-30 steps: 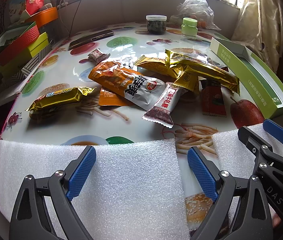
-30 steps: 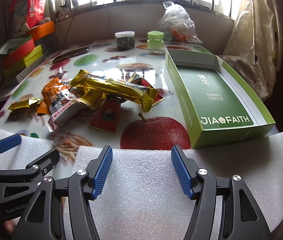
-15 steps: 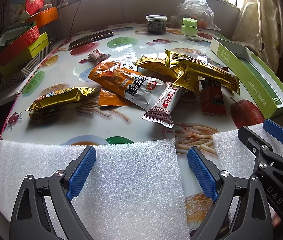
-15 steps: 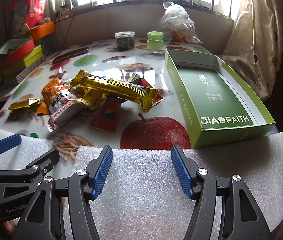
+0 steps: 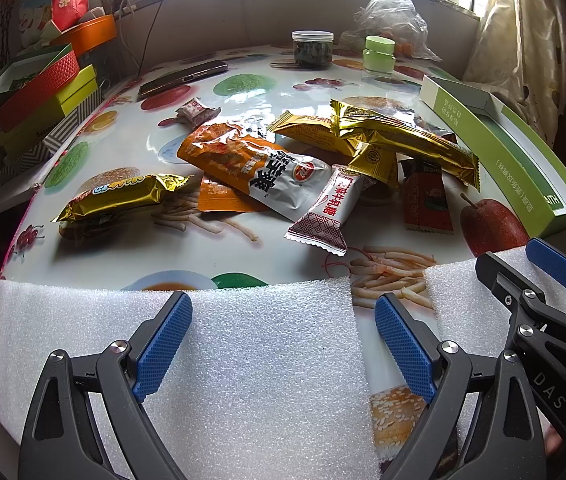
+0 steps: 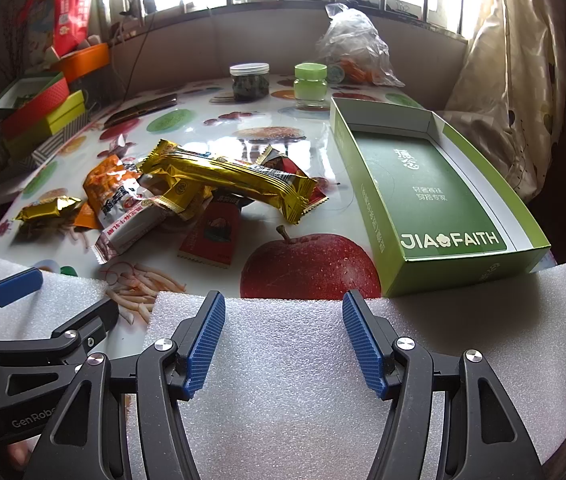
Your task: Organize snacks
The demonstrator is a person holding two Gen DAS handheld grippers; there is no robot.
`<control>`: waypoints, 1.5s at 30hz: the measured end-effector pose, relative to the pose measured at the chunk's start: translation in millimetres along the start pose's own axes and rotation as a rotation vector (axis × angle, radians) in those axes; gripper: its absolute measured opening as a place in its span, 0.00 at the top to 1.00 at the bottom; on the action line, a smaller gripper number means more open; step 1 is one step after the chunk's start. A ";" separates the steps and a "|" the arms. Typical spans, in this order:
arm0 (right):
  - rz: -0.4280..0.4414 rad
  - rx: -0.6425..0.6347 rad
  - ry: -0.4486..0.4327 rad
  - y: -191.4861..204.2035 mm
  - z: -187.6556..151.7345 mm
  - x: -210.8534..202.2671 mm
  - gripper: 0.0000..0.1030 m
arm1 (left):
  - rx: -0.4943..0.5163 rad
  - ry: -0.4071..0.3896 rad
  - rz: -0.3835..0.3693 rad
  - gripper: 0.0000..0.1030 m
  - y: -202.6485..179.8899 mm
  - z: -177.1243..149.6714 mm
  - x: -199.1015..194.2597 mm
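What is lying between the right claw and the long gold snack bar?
In the right wrist view, white foam under the right claw, then the tablecloth's printed red apple. No snack lies before the long gold snack bar.

The left gripper point(image 5: 283, 344) gapes above white foam point(image 5: 259, 364), snack packets point(image 5: 267, 168) heaped beyond beside a green box point(image 5: 523, 168).

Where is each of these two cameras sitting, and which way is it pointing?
Left wrist view: on the left gripper, open over white foam, facing the snack pile; the right gripper shows at its right edge.
Right wrist view: on the right gripper, also open, facing the empty green box; the left gripper shows at left.
Shared: the long gold packet, box and jars.
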State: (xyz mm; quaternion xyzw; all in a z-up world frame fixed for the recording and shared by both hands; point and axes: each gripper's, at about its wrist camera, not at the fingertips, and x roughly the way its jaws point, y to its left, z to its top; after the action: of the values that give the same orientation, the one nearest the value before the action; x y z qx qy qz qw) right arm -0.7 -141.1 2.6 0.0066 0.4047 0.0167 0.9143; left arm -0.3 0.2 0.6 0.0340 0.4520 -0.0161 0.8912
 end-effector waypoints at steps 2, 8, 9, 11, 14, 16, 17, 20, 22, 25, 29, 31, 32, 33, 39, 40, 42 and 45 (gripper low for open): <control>0.000 0.000 0.000 0.1 0.0 0.1 0.40 | 0.000 0.000 0.000 0.09 0.0 0.0 0.0; 0.000 0.000 0.000 0.3 0.0 0.2 0.40 | 0.000 0.000 0.000 0.09 0.0 -0.2 0.0; 0.000 0.000 0.000 0.3 0.0 0.3 0.40 | 0.000 0.000 0.000 0.09 0.0 -0.2 0.0; 0.000 0.000 0.000 0.3 0.0 0.2 0.40 | 0.000 0.000 0.000 0.09 0.0 -0.2 0.0; 0.000 0.000 0.000 0.3 0.1 0.3 0.40 | 0.000 0.000 0.000 0.09 -0.1 -0.4 -0.1; 0.000 0.000 0.000 0.2 0.1 0.3 0.40 | 0.000 0.000 0.000 0.09 0.0 -0.3 0.0; 0.000 0.000 0.000 0.2 0.1 0.3 0.40 | 0.000 0.000 0.000 0.09 0.0 -0.3 0.0; 0.000 0.000 -0.001 0.2 0.1 0.4 0.40 | 0.000 -0.001 0.000 0.09 -0.1 -0.4 0.1; 0.000 0.000 0.000 0.1 0.3 0.3 0.40 | 0.000 0.000 0.000 0.09 0.0 -0.4 0.1; 0.000 0.000 0.000 0.1 0.5 0.2 0.40 | 0.000 0.000 0.000 0.09 0.0 -0.4 0.1; 0.000 0.000 0.000 0.0 0.8 0.0 0.40 | 0.000 0.000 0.000 0.09 0.0 -0.5 0.1; 0.000 0.000 0.000 0.3 0.9 0.3 0.40 | 0.001 0.000 0.000 0.09 -0.1 -0.5 0.1; 0.000 -0.001 0.001 0.7 1.0 0.4 0.40 | 0.001 0.000 0.000 0.09 -0.1 -0.3 0.2; 0.000 -0.002 0.002 1.1 1.2 0.7 0.40 | 0.002 0.002 0.000 0.09 -0.3 -0.5 0.1; 0.008 -0.017 0.021 -0.6 3.4 2.3 0.40 | 0.010 0.006 -0.003 0.09 1.7 -0.7 -1.1; 0.013 -0.022 0.030 -0.1 4.8 2.2 0.40 | 0.013 0.010 -0.008 0.09 2.1 -0.4 -1.2; 0.031 -0.027 0.047 -1.2 11.6 8.5 0.41 | 0.017 0.021 -0.019 0.09 3.2 0.8 -1.2; 0.098 0.001 0.041 -12.3 17.3 1.7 0.41 | -0.003 0.034 -0.061 0.09 9.1 4.2 -3.6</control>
State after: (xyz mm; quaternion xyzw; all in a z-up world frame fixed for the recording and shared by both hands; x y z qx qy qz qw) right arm 13.5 -153.3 12.6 0.0264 0.4224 0.0615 0.9039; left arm 1.5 9.0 6.4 0.0193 0.4680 -0.0421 0.8825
